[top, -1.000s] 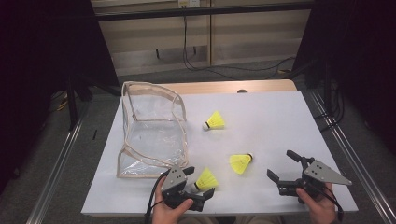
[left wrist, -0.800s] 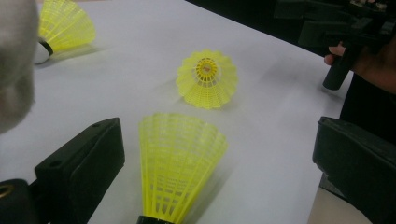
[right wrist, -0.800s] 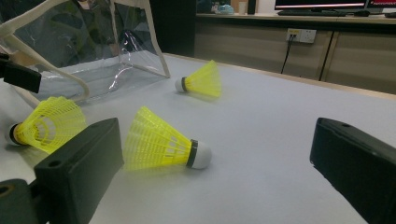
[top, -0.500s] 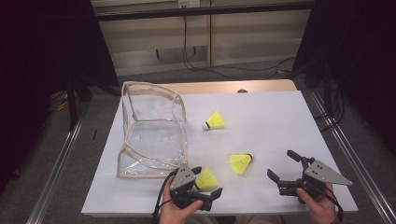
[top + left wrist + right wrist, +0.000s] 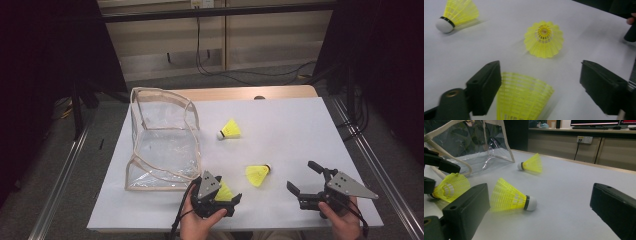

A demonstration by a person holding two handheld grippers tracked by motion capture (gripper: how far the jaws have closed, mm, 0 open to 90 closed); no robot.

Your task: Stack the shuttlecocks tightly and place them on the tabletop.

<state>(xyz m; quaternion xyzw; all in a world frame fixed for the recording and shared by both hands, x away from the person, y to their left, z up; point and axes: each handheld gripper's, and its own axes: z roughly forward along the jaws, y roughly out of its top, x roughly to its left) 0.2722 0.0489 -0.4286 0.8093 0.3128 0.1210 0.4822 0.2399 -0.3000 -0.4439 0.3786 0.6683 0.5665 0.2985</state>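
Both hands are showing bare, with no sleeve reaching the wrists. The left gripper [image 5: 220, 196] and the right gripper [image 5: 306, 180] are each wearing matte black blocky jaws, a grey three-cornered plate dotted with small screws, and a trailing black cable.

Bare table [image 5: 310, 130] right of shuttlecocks [image 5: 258, 175]; clear bag [image 5: 162, 142] blocks left

We see the left gripper [image 5: 223, 196] with jaws just closing, still parted; the right gripper [image 5: 304, 178] holds jaws wide.
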